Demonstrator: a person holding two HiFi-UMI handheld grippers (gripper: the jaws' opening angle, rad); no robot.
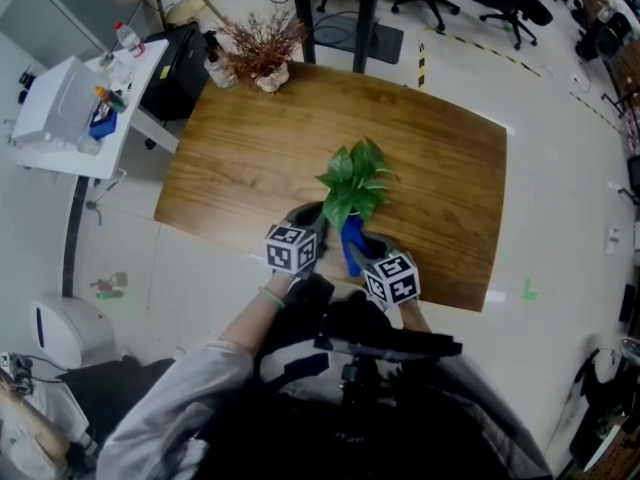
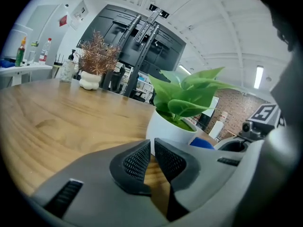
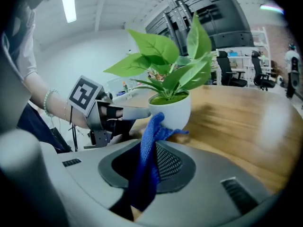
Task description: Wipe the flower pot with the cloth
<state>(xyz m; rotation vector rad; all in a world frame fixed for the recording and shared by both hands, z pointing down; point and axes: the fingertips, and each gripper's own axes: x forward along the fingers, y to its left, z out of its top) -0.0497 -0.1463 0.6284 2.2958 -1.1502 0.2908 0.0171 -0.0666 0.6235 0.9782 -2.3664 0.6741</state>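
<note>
**Cloth held up at the pot**

Head view: the plant (image 1: 355, 180) stands near the table's (image 1: 230, 158) front edge, a gripper at either side.

Left gripper view: the left gripper (image 2: 152, 156) is closed and empty, just short of the white flower pot (image 2: 169, 132).

Right gripper view: the right gripper (image 3: 152, 161) clamps the blue cloth (image 3: 146, 167) — its top seemingly touches the pot.

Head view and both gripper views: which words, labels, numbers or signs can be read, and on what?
No text is legible in any view.
Marker cubes: black-and-white square patterns, no letters.
Red wall sign: too small to read.
Bottle labels on the side table: too small.
</note>
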